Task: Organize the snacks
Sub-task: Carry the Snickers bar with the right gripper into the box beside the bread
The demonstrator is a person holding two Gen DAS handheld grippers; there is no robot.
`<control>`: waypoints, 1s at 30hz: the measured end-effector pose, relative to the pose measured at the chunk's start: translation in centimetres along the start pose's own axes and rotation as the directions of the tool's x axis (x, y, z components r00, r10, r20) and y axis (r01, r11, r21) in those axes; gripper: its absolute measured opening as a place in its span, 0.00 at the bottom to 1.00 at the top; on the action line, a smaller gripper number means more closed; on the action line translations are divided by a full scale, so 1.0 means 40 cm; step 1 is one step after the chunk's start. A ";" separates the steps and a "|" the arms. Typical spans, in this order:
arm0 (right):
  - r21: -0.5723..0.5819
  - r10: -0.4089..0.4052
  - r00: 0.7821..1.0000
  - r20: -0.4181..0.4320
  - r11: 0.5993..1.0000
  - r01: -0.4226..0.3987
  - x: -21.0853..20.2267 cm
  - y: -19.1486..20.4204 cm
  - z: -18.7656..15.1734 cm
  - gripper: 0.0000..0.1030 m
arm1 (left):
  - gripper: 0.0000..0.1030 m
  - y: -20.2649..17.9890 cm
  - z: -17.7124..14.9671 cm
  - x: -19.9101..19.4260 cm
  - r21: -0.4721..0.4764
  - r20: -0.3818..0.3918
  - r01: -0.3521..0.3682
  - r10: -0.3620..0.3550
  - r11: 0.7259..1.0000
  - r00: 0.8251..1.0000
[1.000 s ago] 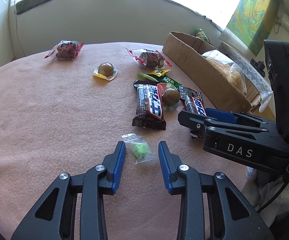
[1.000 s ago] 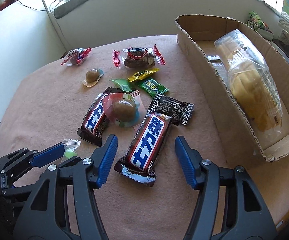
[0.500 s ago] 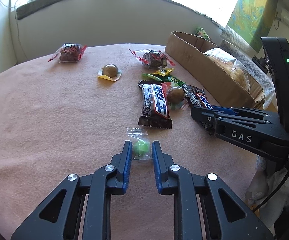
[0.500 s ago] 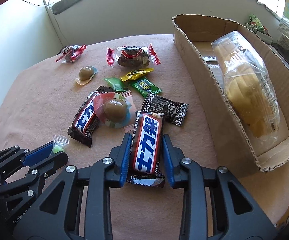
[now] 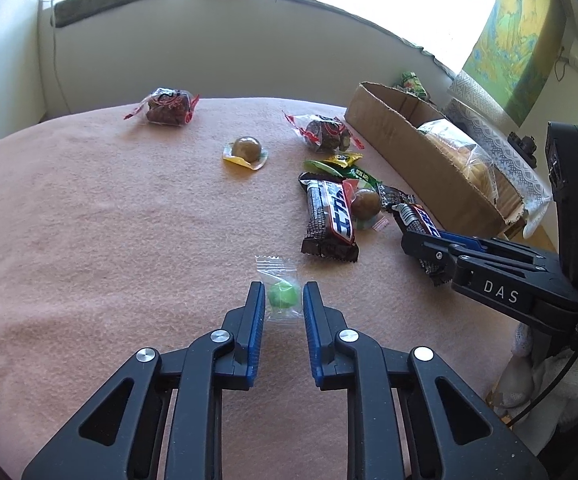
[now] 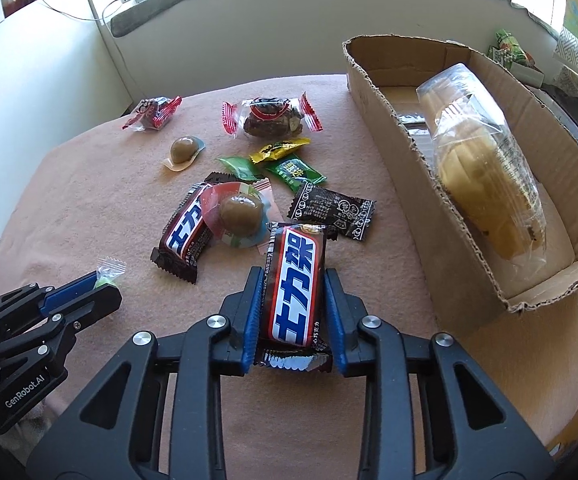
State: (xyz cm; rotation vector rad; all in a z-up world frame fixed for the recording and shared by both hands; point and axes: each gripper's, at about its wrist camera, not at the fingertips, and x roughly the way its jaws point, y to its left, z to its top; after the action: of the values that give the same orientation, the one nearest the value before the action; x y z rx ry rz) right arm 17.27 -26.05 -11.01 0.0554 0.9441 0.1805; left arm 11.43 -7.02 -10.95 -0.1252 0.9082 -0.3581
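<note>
Blue-padded left gripper pinches the green candy; right gripper clamps a chocolate bar, both low on the pink cloth. Ahead, several loose snacks remain; to the right, the cardboard box holds only a bagged bread. Sorting barely begun.

Green candy in clear wrapper, pink tablecloth

Box cut off at right edge of right-wrist frame, floor mostly hidden under bread bag. Second bar partly covered by egg pack. Small green packet behind box at upper right too small to read.
</note>
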 end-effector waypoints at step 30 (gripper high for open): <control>0.051 -0.030 0.981 0.190 0.999 0.021 -0.246 -0.143 0.049 0.29 | 0.17 -0.182 0.154 -0.044 0.133 0.125 0.079 -0.096 0.988 0.988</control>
State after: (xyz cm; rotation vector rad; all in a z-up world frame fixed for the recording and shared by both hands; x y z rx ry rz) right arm 13.98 -33.35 -2.71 0.1035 0.7574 0.1263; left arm 13.47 -13.46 -4.00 -0.0700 0.7491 -0.4833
